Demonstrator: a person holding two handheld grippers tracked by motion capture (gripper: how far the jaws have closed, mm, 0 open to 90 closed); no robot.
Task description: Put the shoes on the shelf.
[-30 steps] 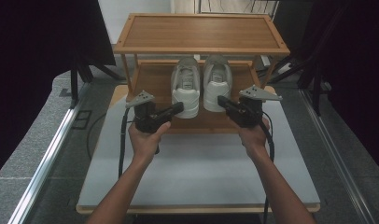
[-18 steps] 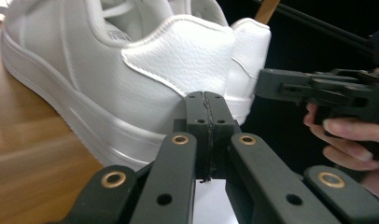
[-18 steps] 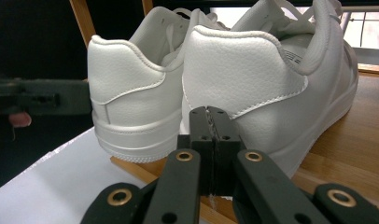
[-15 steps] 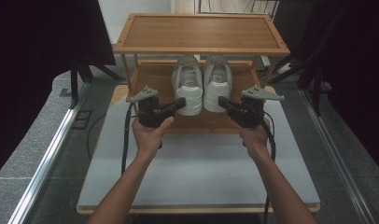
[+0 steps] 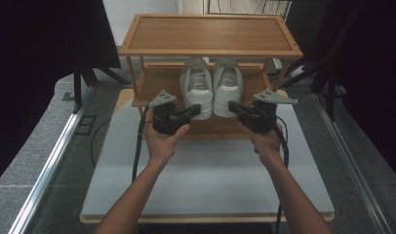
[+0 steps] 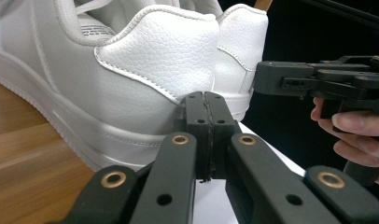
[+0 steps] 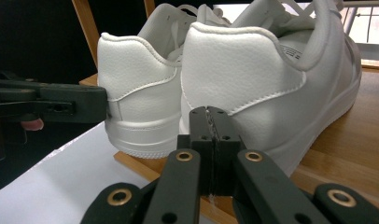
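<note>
Sneakers, white, a pair: left sneaker (image 5: 196,87) and right sneaker (image 5: 227,86) stand side by side on the lower shelf (image 5: 157,83) of a wooden rack (image 5: 210,34), heels toward the person, toes pointing away. Rack sits at the far end of the pale surface (image 5: 206,180).

Left gripper (image 5: 195,110): fingers pressed together, holding nothing, tips at the heel of the left sneaker. Left gripper view shows the closed tips just in front of that heel's lower back; contact cannot be told.

Right gripper (image 5: 231,106): fingers likewise closed and empty, tips at the heel of the right sneaker.

Writing: small printed lines on the inside of a tongue (image 6: 95,31) in the left gripper view, too small to read. No brand mark legible on the heels.
</note>
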